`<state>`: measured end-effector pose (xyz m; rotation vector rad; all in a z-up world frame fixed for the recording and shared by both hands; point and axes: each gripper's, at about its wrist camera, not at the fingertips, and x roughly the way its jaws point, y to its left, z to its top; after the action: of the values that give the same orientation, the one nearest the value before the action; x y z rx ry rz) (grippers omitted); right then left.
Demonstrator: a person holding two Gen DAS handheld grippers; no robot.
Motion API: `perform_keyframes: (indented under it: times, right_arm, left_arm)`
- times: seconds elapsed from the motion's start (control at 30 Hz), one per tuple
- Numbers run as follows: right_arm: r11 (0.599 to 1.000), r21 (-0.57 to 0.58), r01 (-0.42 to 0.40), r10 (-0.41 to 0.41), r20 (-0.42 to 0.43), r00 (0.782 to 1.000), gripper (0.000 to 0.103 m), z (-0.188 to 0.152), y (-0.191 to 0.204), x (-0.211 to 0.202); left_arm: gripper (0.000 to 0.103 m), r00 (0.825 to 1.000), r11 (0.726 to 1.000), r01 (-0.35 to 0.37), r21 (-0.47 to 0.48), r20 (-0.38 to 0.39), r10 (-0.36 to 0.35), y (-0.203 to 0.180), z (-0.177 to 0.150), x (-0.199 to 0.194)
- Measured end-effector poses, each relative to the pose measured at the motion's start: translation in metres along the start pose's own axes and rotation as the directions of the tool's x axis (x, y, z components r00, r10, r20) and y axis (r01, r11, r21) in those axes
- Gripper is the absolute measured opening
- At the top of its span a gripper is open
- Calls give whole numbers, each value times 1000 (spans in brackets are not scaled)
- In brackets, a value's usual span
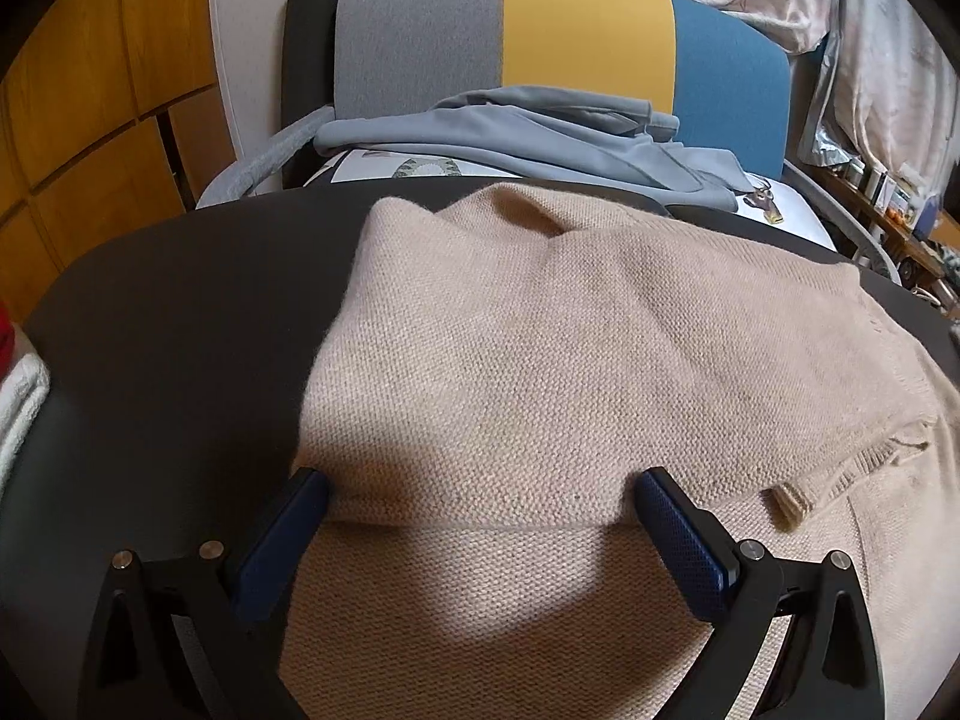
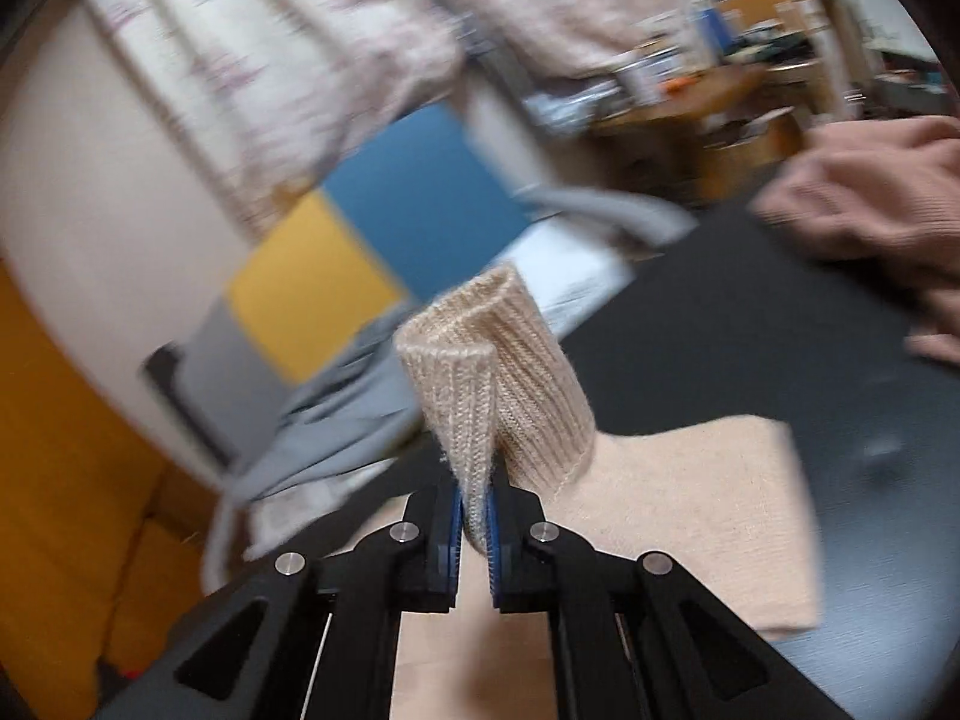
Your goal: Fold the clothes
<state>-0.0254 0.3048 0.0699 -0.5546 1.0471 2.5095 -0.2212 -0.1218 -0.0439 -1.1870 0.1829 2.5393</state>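
Note:
A beige knit sweater [image 1: 540, 348] lies spread on the dark table [image 1: 180, 312], with one part folded over the rest. My left gripper [image 1: 477, 483] is open just above the sweater's near fold, one blue pad [image 1: 282, 534] on each side. In the right wrist view my right gripper [image 2: 475, 507] is shut on the sweater's ribbed cuff [image 2: 492, 360], which stands up from the jaws above the flat beige sleeve [image 2: 690, 516]. That view is blurred by motion.
A chair with a grey, yellow and blue back [image 1: 564, 48] stands behind the table, with a grey-blue garment [image 1: 540, 138] draped on its seat. A pink knit garment [image 2: 870, 198] lies at the table's far right. White cloth [image 1: 18, 396] sits at the left edge.

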Motion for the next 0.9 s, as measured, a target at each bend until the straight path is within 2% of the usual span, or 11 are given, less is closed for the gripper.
perform_keyframes:
  times: [0.13,0.3,0.4,0.47,0.5,0.53,0.6,0.67,0.73,0.8,0.9]
  right_arm:
    - [983,-83,-166,156,-116,981,5,-38,94,47]
    - [934,-140,-329,276,-301,913,5,-115,175,98]
    - [907,-193,-375,269,-418,867,8,-166,198,125]
    - [898,-245,-365,205,-500,841,13,-200,203,144]
    - [900,-260,-350,175,-520,836,24,-211,201,147]
    - [902,-270,-337,151,-534,832,25,-219,196,149]
    - [915,-240,-324,166,-509,845,25,-220,174,138]
    - [932,-198,-304,189,-449,873,25,-212,147,116]
    - [949,-189,-254,171,-370,913,25,-199,114,90]
    - [957,-242,-161,87,-288,954,25,-184,79,63]
    - [956,-288,-54,-15,-234,972,21,-177,46,42]
  left_arm:
    - [103,1000,1000,10,-9,-1,-10,1,-1,0]
    - [103,1000,1000,14,-13,-1,-14,0,-1,1]
    - [103,1000,1000,17,-15,-1,-17,0,-1,1]
    - [103,1000,1000,20,-17,-2,-20,0,-1,1]
    - [103,1000,1000,22,-18,-2,-22,0,-1,1]
    - [103,1000,1000,22,-19,-2,-22,0,-1,1]
    - [103,1000,999,25,-21,-4,-25,0,-1,1]
    - [103,999,999,33,-26,-5,-34,1,0,1]
    - [103,999,998,52,-43,-4,-52,3,0,-1]
    - [103,996,992,94,-79,3,-94,11,3,-10]
    - [103,982,969,188,-159,59,-180,21,11,-29]
